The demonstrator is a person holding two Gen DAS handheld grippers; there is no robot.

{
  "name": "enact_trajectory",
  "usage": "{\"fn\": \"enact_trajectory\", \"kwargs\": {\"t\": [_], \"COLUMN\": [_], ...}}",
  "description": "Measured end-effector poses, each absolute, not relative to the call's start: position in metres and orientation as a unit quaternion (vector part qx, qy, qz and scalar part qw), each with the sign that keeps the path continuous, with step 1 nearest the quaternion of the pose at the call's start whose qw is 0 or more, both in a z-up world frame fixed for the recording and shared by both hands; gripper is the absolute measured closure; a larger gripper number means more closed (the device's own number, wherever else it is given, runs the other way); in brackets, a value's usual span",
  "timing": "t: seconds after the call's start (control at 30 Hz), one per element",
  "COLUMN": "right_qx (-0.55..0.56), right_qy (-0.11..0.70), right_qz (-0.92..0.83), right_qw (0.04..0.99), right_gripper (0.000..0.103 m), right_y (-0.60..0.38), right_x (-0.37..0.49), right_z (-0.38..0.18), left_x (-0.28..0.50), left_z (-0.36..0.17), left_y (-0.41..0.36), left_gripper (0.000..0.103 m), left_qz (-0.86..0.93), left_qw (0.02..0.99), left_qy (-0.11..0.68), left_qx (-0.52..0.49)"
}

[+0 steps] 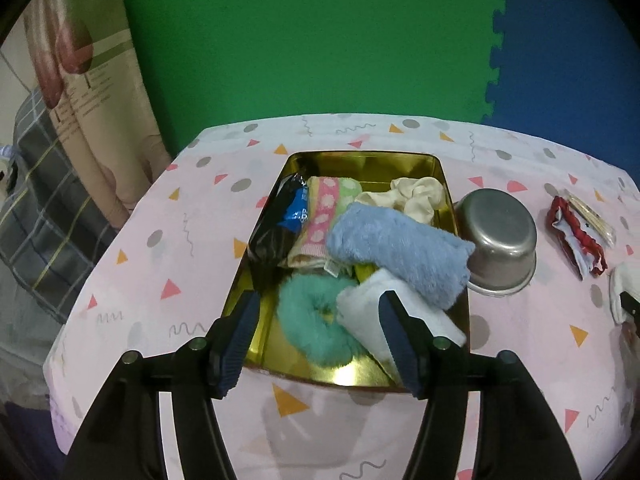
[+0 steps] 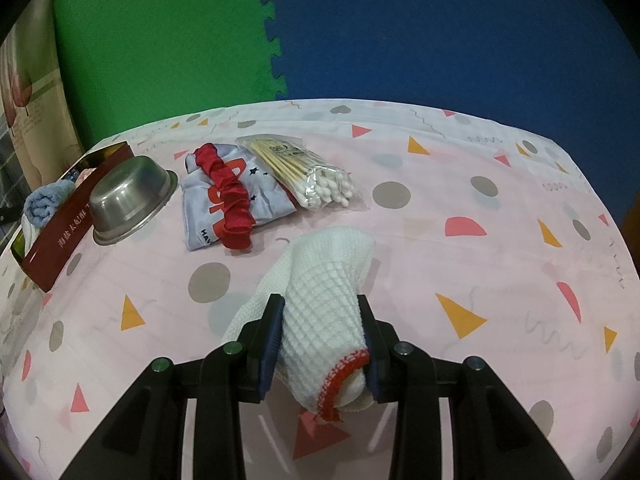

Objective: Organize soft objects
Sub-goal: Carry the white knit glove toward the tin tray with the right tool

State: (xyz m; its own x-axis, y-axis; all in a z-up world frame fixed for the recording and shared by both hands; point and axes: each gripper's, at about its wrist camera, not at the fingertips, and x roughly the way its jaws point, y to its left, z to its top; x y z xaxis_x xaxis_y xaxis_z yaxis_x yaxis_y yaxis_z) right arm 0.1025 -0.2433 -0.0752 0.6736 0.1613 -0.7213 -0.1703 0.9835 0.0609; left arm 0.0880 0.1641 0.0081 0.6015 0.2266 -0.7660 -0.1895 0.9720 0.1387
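Left gripper (image 1: 320,336) is held with jaws spread, nothing between them, above the gold tin (image 1: 360,162) of soft items. White knitted glove (image 2: 320,300) is pinched by right gripper (image 2: 320,340) over the tablecloth (image 2: 500,280).

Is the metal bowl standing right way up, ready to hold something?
No, the metal bowl lies upside down on the tablecloth beside the tin, its flat base facing up and its rim on the cloth.

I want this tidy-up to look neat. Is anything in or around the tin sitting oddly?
Yes. The rolled blue towel lies on top of the pile and overhangs the gold tin's right rim, beside the upturned steel bowl. The white cloth also pokes over that rim.
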Motion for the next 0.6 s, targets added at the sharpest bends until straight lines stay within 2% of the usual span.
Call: {"fn": "enact_trajectory", "kwargs": {"t": [0.6], "right_qx": [-0.017], "right_qy": [0.393], "right_qz": [0.065], "right_qw": [0.917], "right_gripper": [0.067], "right_y": [-0.238], "right_x": [0.1], "right_z": [-0.073], "left_x": [0.059], "left_z": [-0.009], "left_y": [0.18], "left_gripper": [0.036], "left_qz": [0.158], "left_qw": [0.892], "left_qy": [0.423], "left_qx": [0.002]}}
